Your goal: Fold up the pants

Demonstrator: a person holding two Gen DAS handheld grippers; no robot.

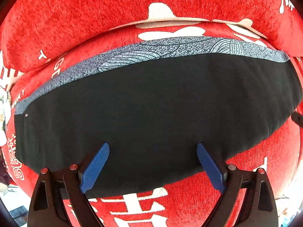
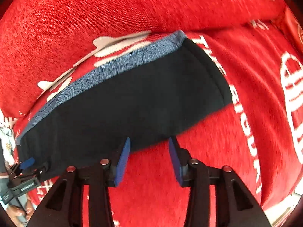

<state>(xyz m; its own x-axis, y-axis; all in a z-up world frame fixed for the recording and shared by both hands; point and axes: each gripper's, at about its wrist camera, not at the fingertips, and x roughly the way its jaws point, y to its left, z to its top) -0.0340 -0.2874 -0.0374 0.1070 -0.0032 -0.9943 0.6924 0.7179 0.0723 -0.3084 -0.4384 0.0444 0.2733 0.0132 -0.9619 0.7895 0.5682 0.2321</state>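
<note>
- Your left gripper (image 1: 153,165) stands wide apart with nothing between its blue pads (image 1: 94,167); it hangs over the near edge of the folded black pants (image 1: 151,104).
- Your right gripper (image 2: 149,158) is partly spread and empty, its tips at the hem nearest you.
- Only the right view shows the left gripper, at 8 o'clock, on the pants' far end.
- The pants lie flat on a red blanket (image 2: 217,151), patterned grey waistband (image 1: 170,49) at 12 o'clock.

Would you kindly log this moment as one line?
pants: folded, flat on red cover | left gripper: open, above pants | right gripper: open, empty
</note>
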